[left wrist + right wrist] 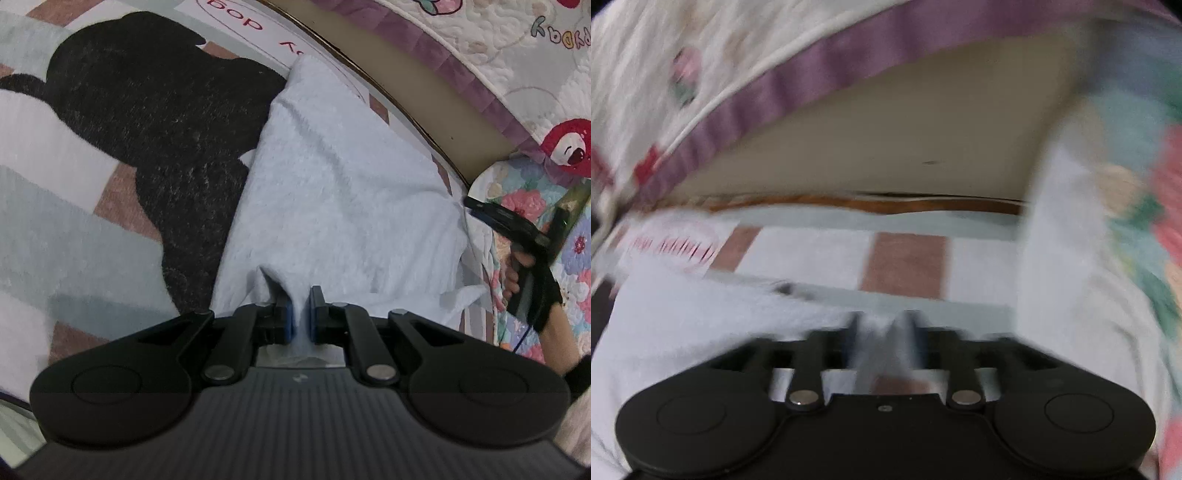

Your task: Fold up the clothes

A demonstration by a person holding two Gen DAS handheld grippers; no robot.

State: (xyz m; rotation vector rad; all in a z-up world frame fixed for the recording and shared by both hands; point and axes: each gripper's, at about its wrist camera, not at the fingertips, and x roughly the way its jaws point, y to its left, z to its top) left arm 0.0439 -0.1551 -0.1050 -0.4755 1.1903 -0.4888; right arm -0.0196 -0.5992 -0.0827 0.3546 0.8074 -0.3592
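Note:
A pale white terry garment [332, 184] lies rumpled on a fleece blanket [55, 229]. My left gripper [300, 314] is shut on a pinched fold of its near edge, and the cloth bulges up between the blue pads. At the garment's right corner is my right gripper [471, 206], held by a gloved hand [532, 280]. The right wrist view is blurred. There the right gripper [882, 325] has its jaws apart at the garment's [701, 317] edge, with no pad seen pressing on the cloth.
The blanket carries a large black dog shape [155, 122] and pink, grey and white blocks [905, 258]. Behind it runs a beige bed base [905, 140] under a quilt with a purple border [820, 55]. A floral quilt [524, 192] lies at the right.

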